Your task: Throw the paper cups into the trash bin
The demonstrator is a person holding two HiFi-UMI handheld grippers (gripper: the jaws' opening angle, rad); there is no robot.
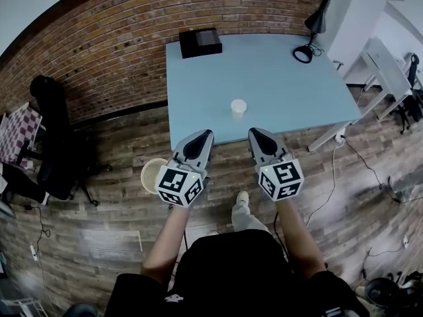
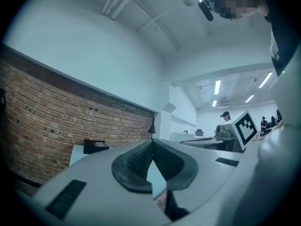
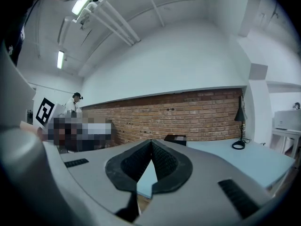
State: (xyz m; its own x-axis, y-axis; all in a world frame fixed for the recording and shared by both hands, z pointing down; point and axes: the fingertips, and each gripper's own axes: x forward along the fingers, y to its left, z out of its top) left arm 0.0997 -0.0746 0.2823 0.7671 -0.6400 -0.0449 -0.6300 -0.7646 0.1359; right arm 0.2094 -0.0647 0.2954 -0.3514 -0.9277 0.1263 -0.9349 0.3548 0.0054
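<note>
Our left gripper (image 1: 200, 139) was clenched, its jaws meeting at the tips with nothing between them. Our right gripper (image 1: 256, 136) was the same, closed and empty. We held the two side by side over the wooden floor (image 1: 106, 243), just short of the near edge of the light blue table (image 1: 284, 78), both pointing toward it.

Just beyond them, a single paper cup (image 1: 238, 108) stood upright on the table, close to the near edge and roughly between the two grippers. Neither gripper touched it, and we saw no other cup. The trash bin (image 1: 151, 172), pale and round, sat on the floor to the left of our left gripper, near the table's near-left corner and partly hidden behind that gripper. Farther off, a black box (image 1: 200, 42) lay at the table's far-left end and a desk lamp (image 1: 310, 35) stood at its far right, by the brick wall (image 1: 99, 51).

We judged this to be the approach, with no cup yet taken. The next move called for opening one gripper, probably the right, reaching forward to straddle the cup, and closing gently so the thin wall would not crush. Then we would need to carry it left and down over the bin.
</note>
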